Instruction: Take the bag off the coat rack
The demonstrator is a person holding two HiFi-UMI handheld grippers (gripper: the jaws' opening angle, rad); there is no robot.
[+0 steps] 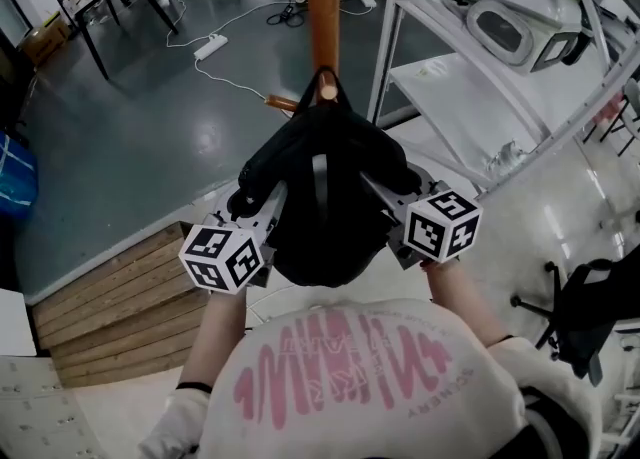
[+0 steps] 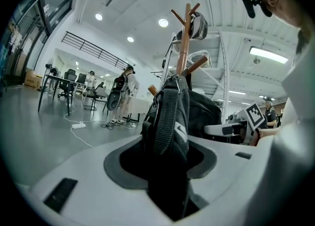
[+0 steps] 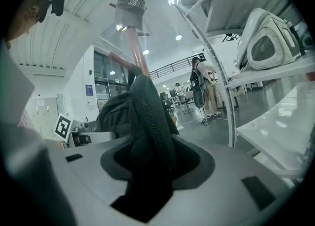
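A black bag [image 1: 320, 197] hangs by its top loop from a peg of the orange wooden coat rack [image 1: 322, 7]. My left gripper [image 1: 264, 205] is clamped on the bag's left side and my right gripper [image 1: 386, 203] on its right side, with the marker cubes toward me. In the left gripper view a webbed strap of the bag [image 2: 170, 116] fills the gap of the left gripper [image 2: 165, 171], under the rack's pole [image 2: 183, 52]. In the right gripper view a zippered fold of the bag [image 3: 150, 116] sits pinched in the right gripper [image 3: 147, 171].
A white metal shelf unit [image 1: 470, 97] stands close on the right, with a white device [image 1: 520, 17] on it. A wooden platform [image 1: 110, 307] lies at the lower left. A power strip with cable [image 1: 210, 45] is on the floor behind, and a black chair [image 1: 590, 307] at right.
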